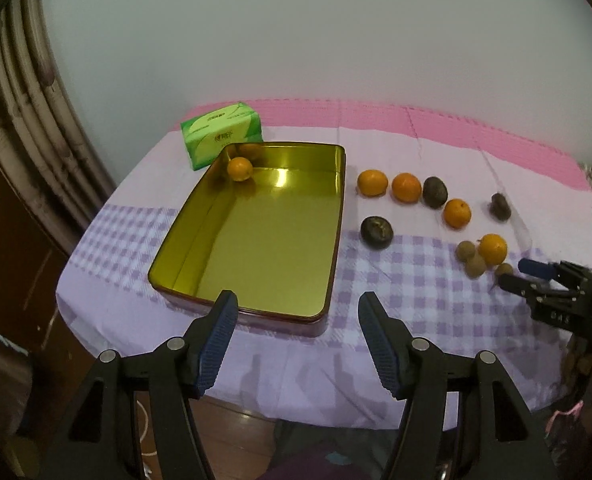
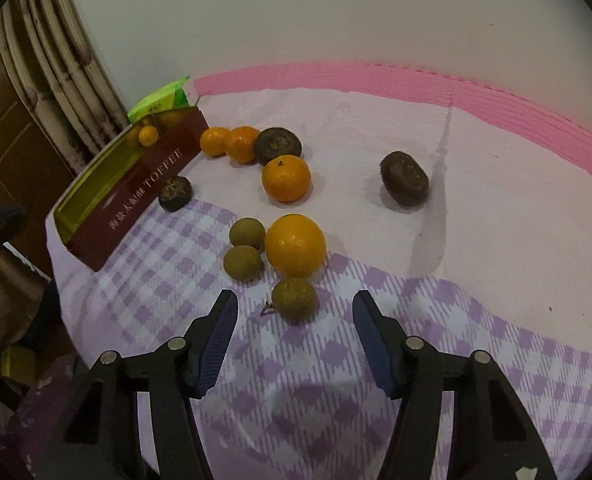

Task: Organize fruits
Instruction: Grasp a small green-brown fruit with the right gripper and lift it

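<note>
Tin (image 1: 200,216): glossy gold metal inside, matt maroon outside. Cloth (image 2: 475,340) under tin: soft woven check. Oranges (image 2: 294,245) beside tin: smooth, shiny. Dark fruits (image 2: 404,177): rough, dull. Finger pads (image 1: 216,344): ribbed blue rubber.

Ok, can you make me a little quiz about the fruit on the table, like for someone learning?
1. True or false: the gold tin holds exactly one orange.
2. Which fruit lies nearest the right gripper? A) the small brown-green fruit B) a dark wrinkled fruit C) the orange in the tin
3. Fill in: the left gripper hovers at the tin's near edge with its fingers ____.

Key: 1 true; 2 A; 3 open.
</note>
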{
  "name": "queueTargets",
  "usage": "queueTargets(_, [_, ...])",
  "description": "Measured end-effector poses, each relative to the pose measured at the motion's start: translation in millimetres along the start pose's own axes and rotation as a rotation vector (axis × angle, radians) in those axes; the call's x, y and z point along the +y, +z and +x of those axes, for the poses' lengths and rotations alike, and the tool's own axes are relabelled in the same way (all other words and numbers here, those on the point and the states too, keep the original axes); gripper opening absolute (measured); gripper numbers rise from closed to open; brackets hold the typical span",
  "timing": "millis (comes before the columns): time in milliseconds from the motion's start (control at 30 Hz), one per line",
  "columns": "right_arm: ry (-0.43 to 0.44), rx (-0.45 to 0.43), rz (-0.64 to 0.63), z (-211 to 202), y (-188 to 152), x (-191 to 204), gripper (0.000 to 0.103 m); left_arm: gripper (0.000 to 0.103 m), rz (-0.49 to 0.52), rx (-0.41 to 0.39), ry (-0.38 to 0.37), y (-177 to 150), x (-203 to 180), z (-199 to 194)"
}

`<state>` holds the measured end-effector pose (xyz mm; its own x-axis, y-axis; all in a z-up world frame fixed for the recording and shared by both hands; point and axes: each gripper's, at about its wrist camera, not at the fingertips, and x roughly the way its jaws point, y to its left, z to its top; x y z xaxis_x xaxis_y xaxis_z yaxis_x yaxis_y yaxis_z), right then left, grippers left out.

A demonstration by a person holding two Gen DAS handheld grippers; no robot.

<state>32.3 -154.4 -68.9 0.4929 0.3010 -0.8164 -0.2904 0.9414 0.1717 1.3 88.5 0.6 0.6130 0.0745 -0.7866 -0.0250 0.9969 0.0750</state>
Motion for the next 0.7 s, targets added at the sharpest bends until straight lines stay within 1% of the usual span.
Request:
queueTargets(33, [0.011, 0.014, 0.000, 5, 0, 0, 0.035, 0.063, 0.000, -0.003, -0.002, -1, 0, 1])
queueTargets(67, [0.018, 0.024, -0.002, 10, 0, 0, 0.027, 0.063, 0.001, -0.004, 0.000, -2, 0, 2])
queueTargets(133, [0.014, 0.023, -0.006, 9, -1, 1, 0.027, 0.063, 0.002, 0.004, 0.010, -3, 1, 6])
queueTargets(233, [0.023, 0.020, 0.003, -1, -7, 4, 0.027, 0.063, -0.020, 0.008, 0.006, -3, 8, 8])
queueTargets(300, [0.059, 0.000, 0.022, -15, -10, 8, 0.027, 0.063, -0.035, -0.015, 0.020, -3, 12, 6])
queueTargets(367, [0.099, -0.036, 0.010, -33, -5, 18, 0.027, 0.063, -0.049, -0.027, 0.031, -3, 16, 4])
queueTargets(467, [0.126, -0.074, -0.056, -51, 19, 45, 0.027, 0.063, -0.097, -0.034, 0.017, -1, 25, 1])
queueTargets(533, [0.167, -0.100, -0.095, -57, 42, 64, 0.027, 0.063, -0.110, -0.044, 0.032, 0, 31, 0])
queueTargets(567, [0.198, -0.110, -0.120, -56, 59, 78, 0.027, 0.063, -0.115, -0.046, 0.046, 0, 33, -1])
queueTargets(600, [0.214, -0.114, -0.135, -54, 68, 87, 0.027, 0.064, -0.123, -0.046, 0.059, 0, 36, -1])
queueTargets(700, [0.261, -0.104, -0.198, -32, 106, 121, 0.027, 0.065, -0.160, -0.037, 0.079, 0, 47, 1])
